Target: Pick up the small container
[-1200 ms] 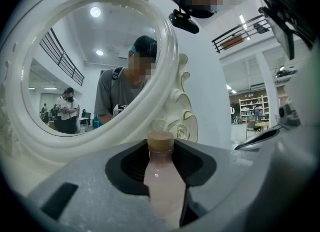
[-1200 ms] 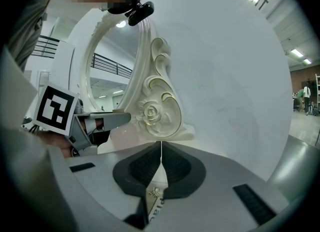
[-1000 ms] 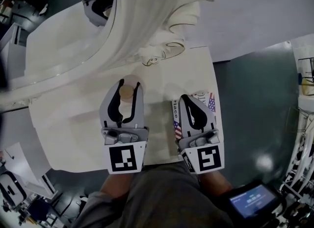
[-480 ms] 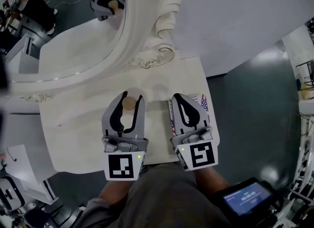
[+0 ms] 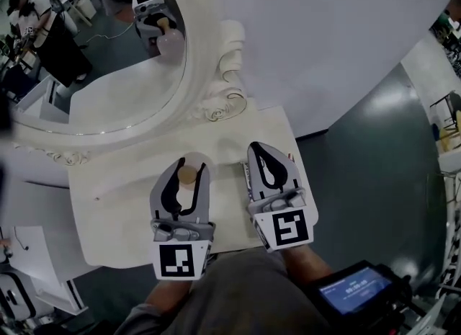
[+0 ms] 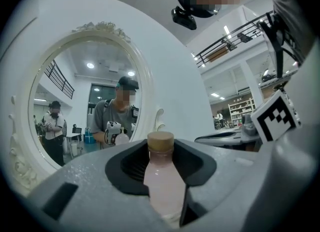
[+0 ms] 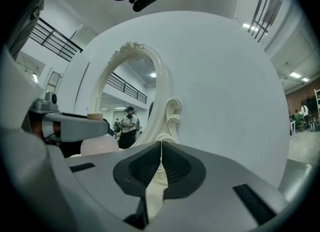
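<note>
Left gripper view: pink-bodied small container (image 6: 161,173)

The small container (image 6: 162,186) looks frosted plastic, its cap (image 6: 161,142) perhaps wood.

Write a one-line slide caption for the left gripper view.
Left hand-held gripper closed on a small pink bottle with a tan cap, facing an ornate white mirror.

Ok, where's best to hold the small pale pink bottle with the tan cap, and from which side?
On its wider body, below the tan cap, coming in level from the near edge of the cream table: the small pale pink bottle is upright, and the white-framed mirror blocks the far side. The left gripper clamps it just so.
</note>
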`<state>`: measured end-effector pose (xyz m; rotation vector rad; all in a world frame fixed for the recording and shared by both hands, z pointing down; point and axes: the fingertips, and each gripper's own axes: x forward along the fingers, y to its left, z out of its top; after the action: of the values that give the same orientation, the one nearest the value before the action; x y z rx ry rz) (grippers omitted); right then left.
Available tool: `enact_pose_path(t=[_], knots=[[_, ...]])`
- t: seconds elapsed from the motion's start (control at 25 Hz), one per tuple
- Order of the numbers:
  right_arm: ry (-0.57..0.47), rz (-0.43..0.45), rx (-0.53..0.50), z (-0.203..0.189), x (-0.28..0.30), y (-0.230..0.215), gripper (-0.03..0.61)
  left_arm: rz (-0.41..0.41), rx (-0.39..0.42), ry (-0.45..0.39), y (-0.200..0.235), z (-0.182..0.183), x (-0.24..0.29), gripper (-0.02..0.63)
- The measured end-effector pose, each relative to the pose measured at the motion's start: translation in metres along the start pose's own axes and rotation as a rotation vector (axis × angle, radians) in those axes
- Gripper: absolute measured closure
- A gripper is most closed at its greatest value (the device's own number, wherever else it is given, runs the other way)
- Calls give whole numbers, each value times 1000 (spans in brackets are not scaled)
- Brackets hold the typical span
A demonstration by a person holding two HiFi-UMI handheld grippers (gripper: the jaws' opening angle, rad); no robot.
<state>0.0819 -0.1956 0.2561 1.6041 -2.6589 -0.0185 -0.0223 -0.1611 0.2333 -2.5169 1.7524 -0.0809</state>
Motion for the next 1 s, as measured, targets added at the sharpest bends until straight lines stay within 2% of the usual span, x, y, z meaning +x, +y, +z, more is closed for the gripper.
enact_pose_path(t=[1.0], knots=[[-41,-5,-62,10,-8,-8,565,27,6,-6,2,-1,-1,466]])
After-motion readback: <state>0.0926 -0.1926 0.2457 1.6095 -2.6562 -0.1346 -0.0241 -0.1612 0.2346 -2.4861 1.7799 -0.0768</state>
